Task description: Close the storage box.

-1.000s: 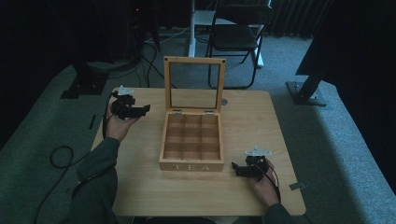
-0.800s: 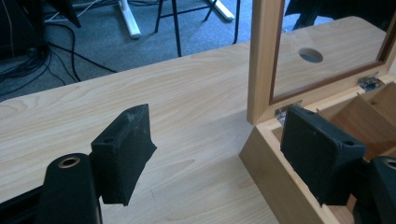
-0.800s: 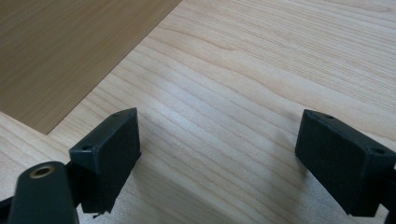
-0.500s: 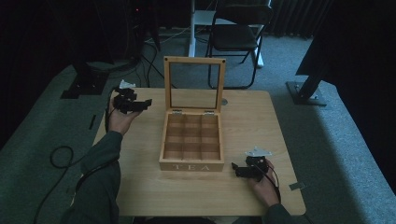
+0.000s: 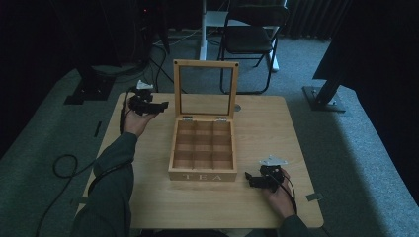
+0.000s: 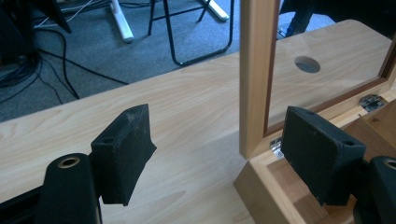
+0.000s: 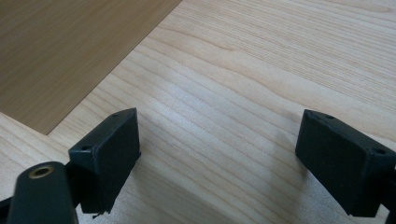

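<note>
Left claw (image 5: 159, 105) and right claw (image 5: 251, 179): both wide open, empty, flanking the open wooden glass-lidded tea box (image 5: 202, 150) on the pale wooden surface (image 5: 276, 128).

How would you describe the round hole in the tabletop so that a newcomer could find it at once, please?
Start at the wooden table and find the open tea box at its middle, with its windowed lid standing upright. The round hole lies just beyond the lid's right-hand edge. It is the one dark circular opening in the pale tabletop.
</note>
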